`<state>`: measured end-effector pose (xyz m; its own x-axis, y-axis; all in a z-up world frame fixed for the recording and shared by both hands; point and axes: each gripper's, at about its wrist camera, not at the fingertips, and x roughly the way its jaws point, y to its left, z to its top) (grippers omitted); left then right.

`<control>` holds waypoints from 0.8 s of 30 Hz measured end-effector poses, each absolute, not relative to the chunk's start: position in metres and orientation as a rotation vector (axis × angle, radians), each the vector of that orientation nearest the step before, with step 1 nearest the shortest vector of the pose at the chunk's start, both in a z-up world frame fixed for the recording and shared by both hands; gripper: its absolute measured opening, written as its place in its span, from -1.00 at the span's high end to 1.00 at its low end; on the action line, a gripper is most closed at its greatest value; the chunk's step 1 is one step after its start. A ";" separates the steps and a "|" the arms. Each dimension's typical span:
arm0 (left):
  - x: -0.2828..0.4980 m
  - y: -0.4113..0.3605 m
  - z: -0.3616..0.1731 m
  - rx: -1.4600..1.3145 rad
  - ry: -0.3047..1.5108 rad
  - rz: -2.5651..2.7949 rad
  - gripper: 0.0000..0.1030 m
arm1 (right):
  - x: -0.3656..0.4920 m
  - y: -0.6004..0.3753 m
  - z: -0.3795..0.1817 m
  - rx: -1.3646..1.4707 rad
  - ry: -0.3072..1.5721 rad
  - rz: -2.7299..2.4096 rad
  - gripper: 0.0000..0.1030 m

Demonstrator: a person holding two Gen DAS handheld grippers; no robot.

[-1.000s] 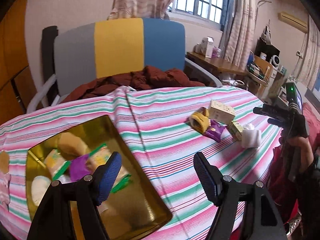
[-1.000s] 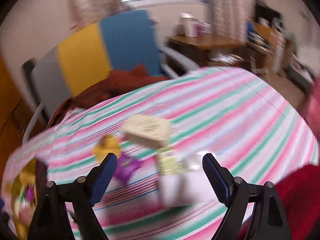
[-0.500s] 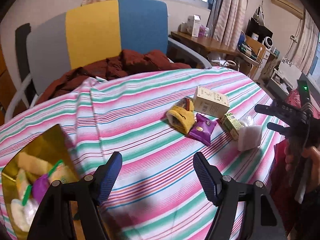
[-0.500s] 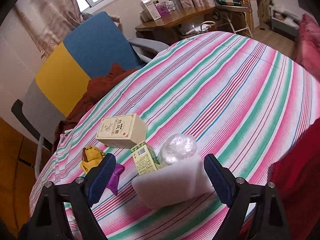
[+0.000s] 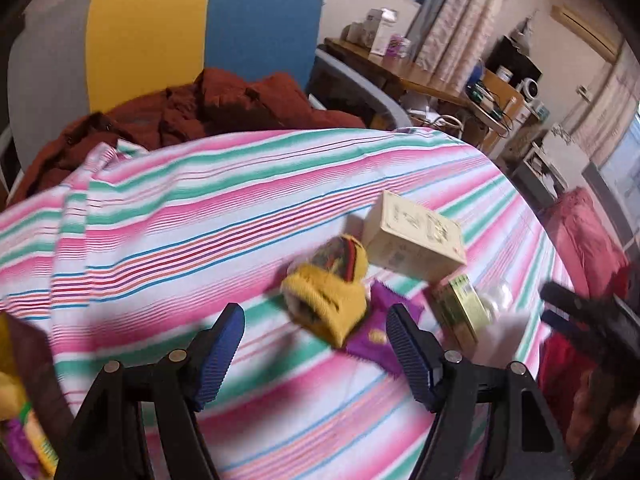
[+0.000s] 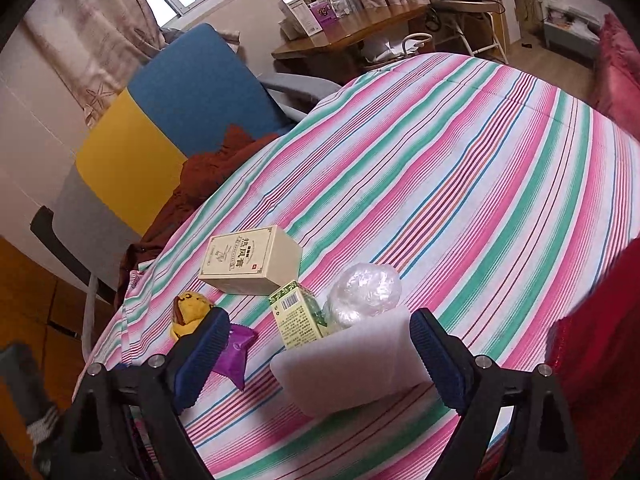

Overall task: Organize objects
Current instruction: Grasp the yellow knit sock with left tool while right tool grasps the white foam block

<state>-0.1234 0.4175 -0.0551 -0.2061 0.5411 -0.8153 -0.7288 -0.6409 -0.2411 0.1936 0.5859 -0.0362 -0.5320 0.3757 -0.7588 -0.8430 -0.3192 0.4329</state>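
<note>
A cluster of objects lies on the striped tablecloth (image 5: 200, 216): a yellow knitted toy (image 5: 328, 300), a purple packet (image 5: 372, 340), a cream box (image 5: 416, 236), a small green box (image 5: 460, 308), a clear plastic ball (image 6: 364, 292) and a white foam block (image 6: 352, 368). My left gripper (image 5: 316, 356) is open and empty, just short of the yellow toy (image 6: 188, 312) and purple packet (image 6: 236, 352). My right gripper (image 6: 320, 360) is open with the white block between its fingers, not touching. The cream box (image 6: 252, 260) and green box (image 6: 296, 316) sit just beyond.
A chair with grey, yellow and blue back (image 5: 168, 40) holds a rust-red garment (image 5: 208, 108) behind the table. The gold tray's corner with packets (image 5: 16, 400) shows at lower left. A wooden desk (image 6: 352, 36) stands beyond. A red cushion (image 5: 580, 248) is at right.
My left gripper swung right from over the gold tray and closed in on the yellow toy and purple packet. My right gripper moved in around the white block. Both stayed open.
</note>
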 end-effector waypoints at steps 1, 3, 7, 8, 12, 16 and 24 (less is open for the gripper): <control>-0.126 0.422 -0.058 -1.201 0.250 1.936 -0.45 | 0.194 0.586 -0.037 -0.694 1.081 1.935 -0.79; -0.131 0.432 -0.064 -1.206 0.253 1.933 -0.45 | 0.195 0.586 -0.037 -0.693 1.088 1.932 -0.79; -0.137 0.448 -0.072 -1.215 0.248 1.916 -0.45 | 0.195 0.588 -0.038 -0.688 1.101 1.926 -0.79; -0.139 0.453 -0.075 -1.227 0.249 1.907 -0.45 | 0.195 0.589 -0.038 -0.684 1.105 1.923 -0.79; -0.146 0.463 -0.095 -1.296 0.262 1.895 -0.44 | 0.204 0.593 -0.038 -0.632 1.140 1.894 -0.80; -0.153 0.451 -0.105 -1.324 0.188 1.887 -0.17 | 0.210 0.598 -0.041 -0.610 1.177 1.861 -0.83; -0.135 0.422 -0.102 -1.334 0.218 1.923 0.14 | 0.199 0.601 -0.048 -0.678 1.182 1.851 -0.84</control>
